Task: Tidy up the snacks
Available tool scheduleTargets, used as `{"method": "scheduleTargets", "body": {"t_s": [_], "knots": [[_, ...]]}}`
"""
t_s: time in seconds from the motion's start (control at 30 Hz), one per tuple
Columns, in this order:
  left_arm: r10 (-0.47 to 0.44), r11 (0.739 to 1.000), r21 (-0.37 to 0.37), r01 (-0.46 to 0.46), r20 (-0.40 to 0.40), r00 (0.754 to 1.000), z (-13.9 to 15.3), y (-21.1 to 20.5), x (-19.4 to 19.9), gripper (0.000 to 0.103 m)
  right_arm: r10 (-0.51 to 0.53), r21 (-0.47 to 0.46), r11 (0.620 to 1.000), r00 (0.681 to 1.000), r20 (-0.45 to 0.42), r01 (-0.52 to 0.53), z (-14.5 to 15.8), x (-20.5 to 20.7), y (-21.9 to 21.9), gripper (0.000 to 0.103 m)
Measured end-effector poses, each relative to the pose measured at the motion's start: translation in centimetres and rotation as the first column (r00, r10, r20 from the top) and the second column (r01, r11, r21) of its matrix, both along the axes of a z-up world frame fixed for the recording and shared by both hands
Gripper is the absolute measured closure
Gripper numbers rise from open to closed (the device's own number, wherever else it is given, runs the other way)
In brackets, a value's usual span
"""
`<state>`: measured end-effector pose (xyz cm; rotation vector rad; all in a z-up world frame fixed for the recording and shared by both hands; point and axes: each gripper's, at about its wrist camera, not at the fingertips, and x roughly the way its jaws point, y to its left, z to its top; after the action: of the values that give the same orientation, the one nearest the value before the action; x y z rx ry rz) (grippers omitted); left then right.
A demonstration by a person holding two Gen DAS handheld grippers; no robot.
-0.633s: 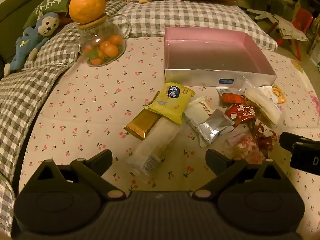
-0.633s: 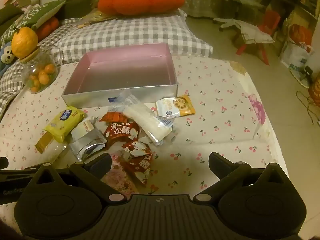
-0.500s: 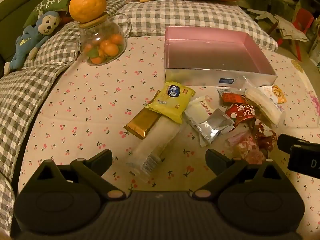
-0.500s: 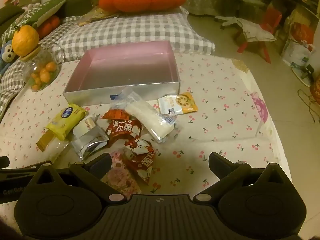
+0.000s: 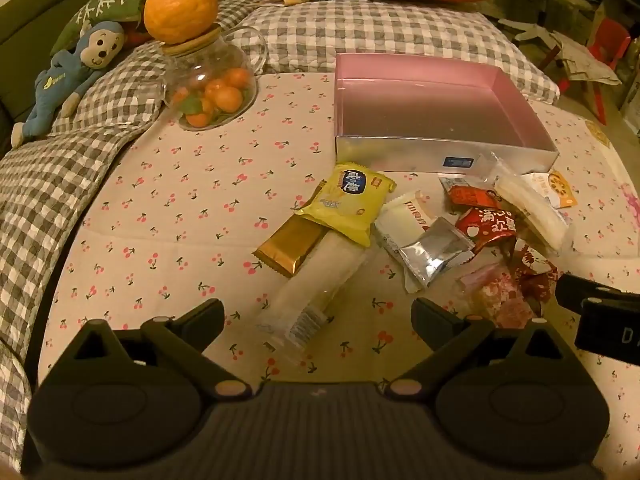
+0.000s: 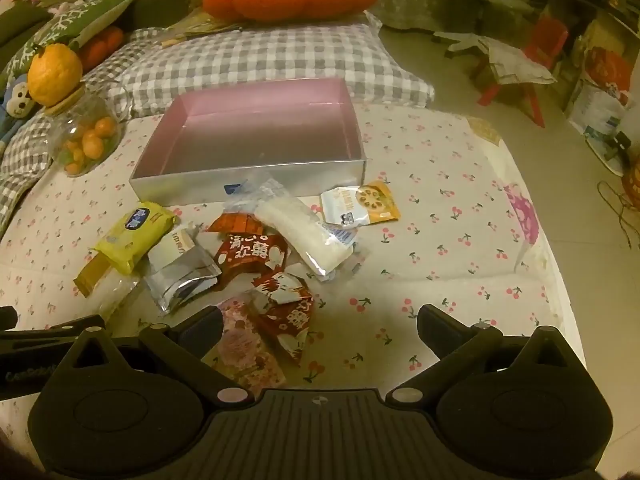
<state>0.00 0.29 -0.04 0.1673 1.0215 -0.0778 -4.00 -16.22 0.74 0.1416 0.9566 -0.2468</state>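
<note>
A soft bed in cherry-print cotton [image 5: 168, 208] spreads ahead of both tongs. Beyond the snack heap, straight ahead of the right gripper [image 6: 320, 322], sits a shallow rectangular box [image 6: 256, 184], silver foil outside, glossy pink inside, with nothing in it. Far left of the left gripper [image 5: 318, 318] stands a round glass jar [image 5: 208, 88] of small oranges, cork-lidded, with a dimpled orange on top. The snacks lie loose between box and tongs: a long clear-wrapped white bar [image 5: 320, 280] just ahead of the left gripper, a puffy yellow packet [image 5: 346, 204] overlapping a gold foil bar [image 5: 290, 246], a crinkled silver sachet [image 5: 434, 252], and a red printed packet [image 6: 286, 314] by the right gripper's left finger. Both tongs stand wide apart, gripping nothing.
</note>
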Motion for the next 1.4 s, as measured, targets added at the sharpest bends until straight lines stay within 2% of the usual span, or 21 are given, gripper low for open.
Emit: {"method": "scheduleTargets", "body": {"t_s": [1.4], "knots": [[-0.003,1.0,-0.018,0.003,-0.01,1.0,-0.48,-0.06,-0.22,0.002,0.006,-0.018,1.0,1.0,-0.011,-0.006,-0.14,0.16,0.2,0.0]]}}
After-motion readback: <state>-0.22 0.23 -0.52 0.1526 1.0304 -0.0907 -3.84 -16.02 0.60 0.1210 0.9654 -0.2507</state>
